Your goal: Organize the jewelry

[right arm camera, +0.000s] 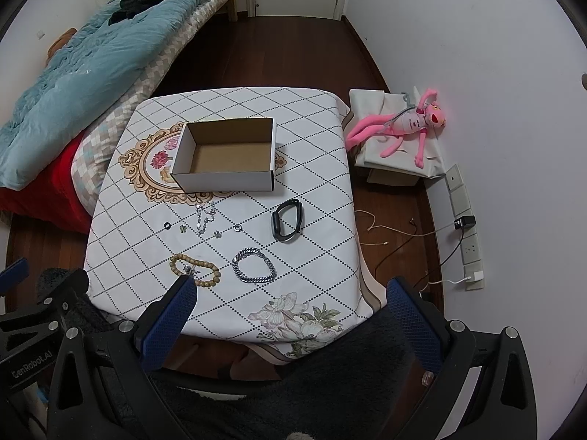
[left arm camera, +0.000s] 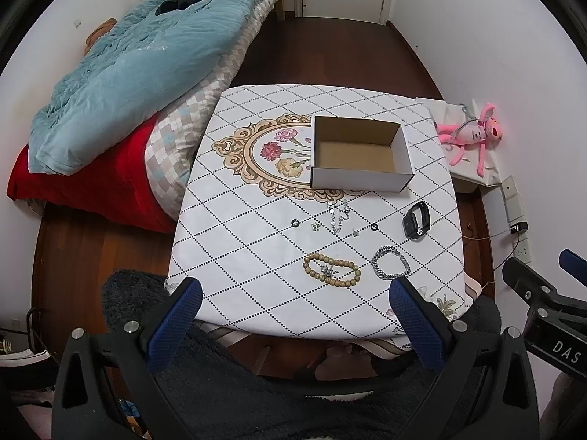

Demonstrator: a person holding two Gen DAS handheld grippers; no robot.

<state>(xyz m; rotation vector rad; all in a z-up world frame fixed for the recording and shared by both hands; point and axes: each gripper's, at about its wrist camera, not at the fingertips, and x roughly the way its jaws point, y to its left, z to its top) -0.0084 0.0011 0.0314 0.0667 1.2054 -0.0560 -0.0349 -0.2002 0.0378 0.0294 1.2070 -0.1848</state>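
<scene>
Grippers: both were held back from the near edge of the table, above dark fuzzy fabric, touching nothing.
Left gripper [left arm camera: 295,324]: its blue-padded fingers [left arm camera: 176,322] were spread wide apart, with nothing between them.
Right gripper [right arm camera: 293,321]: its blue fingers [right arm camera: 167,324] were also spread wide and held nothing; the left finger tip overlapped the wooden bead bracelet only in the line of sight.
Writing: "DAS" was readable on the right gripper's body as seen from the left wrist view; "GenRobot.AI" was readable on the left gripper's body in the right wrist view.
Box [left arm camera: 361,154]: an open white cardboard box with a brown inside stood on the table, partly over the floral medallion print; nothing showed in it.
Table [left arm camera: 234,220]: it was covered with a white cloth bearing a dotted diamond pattern.
Wooden bead bracelet [left arm camera: 332,269]: it lay near the front edge, with a small metal charm inside its loop.
Silver chain bracelet [left arm camera: 390,267]: it lay just to the right of the bead bracelet.
Black wristband [left arm camera: 416,220]: it lay right of the other pieces, nearer the box.
Silver necklace [left arm camera: 339,214]: it lay bunched just in front of the box.
Small pieces: two dark rings [left arm camera: 295,223] and two tiny earrings [left arm camera: 314,226] lay in a row beside the necklace.
Pink plush toy [right arm camera: 407,124]: it lay on a pale folded cloth by the wall.
</scene>
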